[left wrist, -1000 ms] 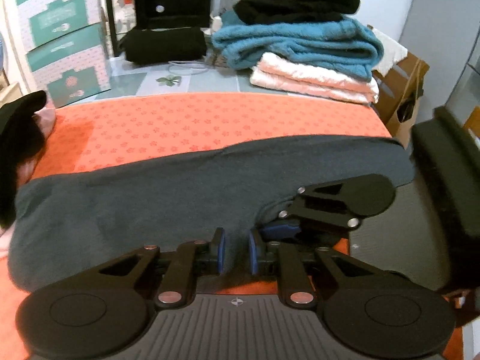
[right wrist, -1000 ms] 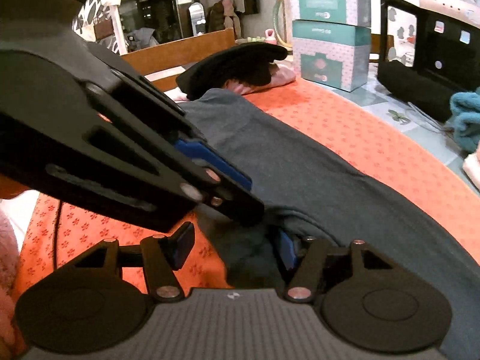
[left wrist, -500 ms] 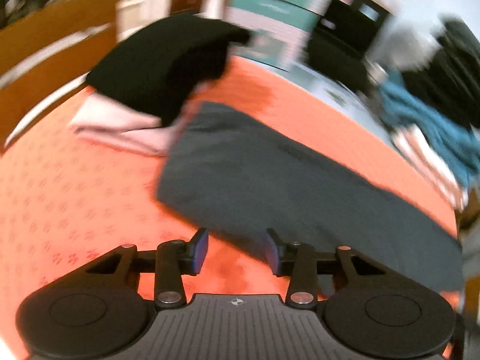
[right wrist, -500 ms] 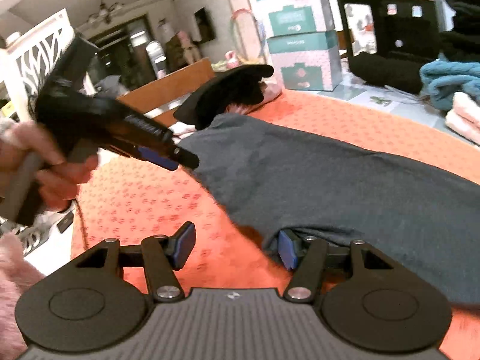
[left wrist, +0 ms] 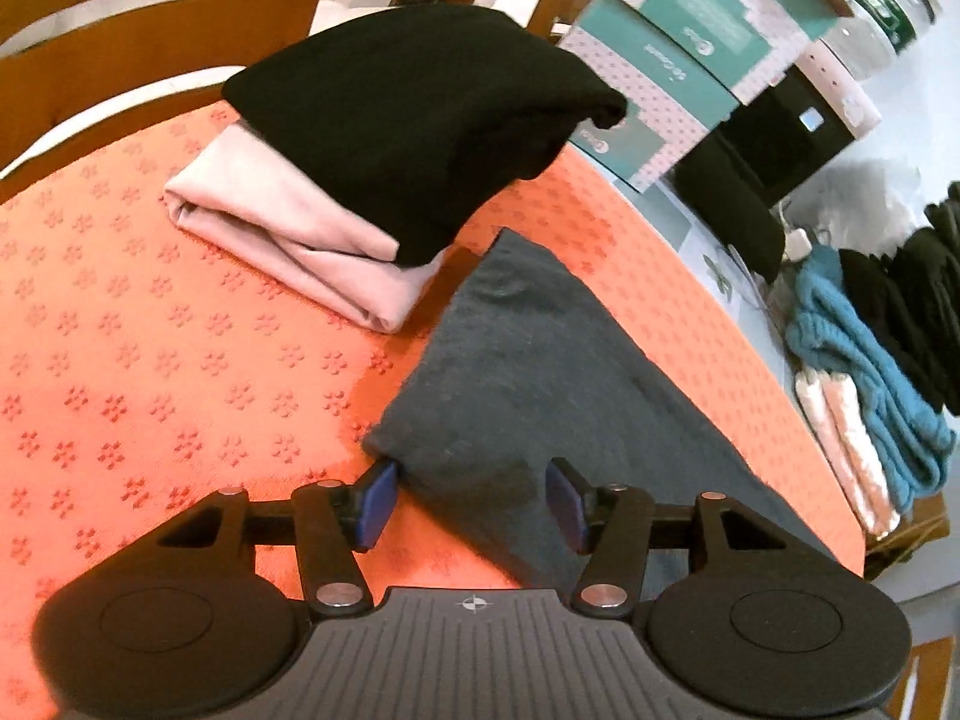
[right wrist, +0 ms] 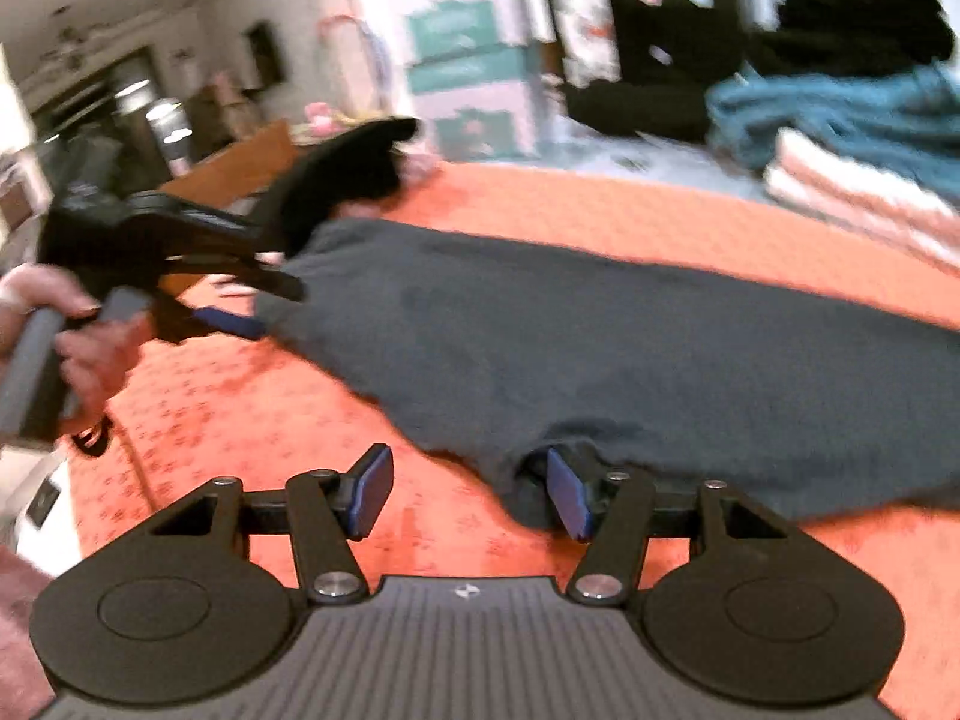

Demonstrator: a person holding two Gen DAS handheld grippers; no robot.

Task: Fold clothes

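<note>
Orange mat [left wrist: 150, 372] with embossed flower pattern covers the work surface. Two teal-and-pink dotted cartons [left wrist: 678, 78], stacked, stand at its far edge. Black box [left wrist: 786, 138] just beside them, a black pouch [left wrist: 732, 222] lying in front of it. Glass jar [left wrist: 888, 12] with green label behind the cartons. Wooden chair back [left wrist: 120, 54] beyond the mat's left side. Right wrist view is blurred; ceiling lamp [right wrist: 72, 51] barely discernible.

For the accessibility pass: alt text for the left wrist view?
The open left gripper straddles the near corner of a folded dark grey garment on an orange patterned cloth. Beyond it, a black garment lies on a folded pink one.
</note>
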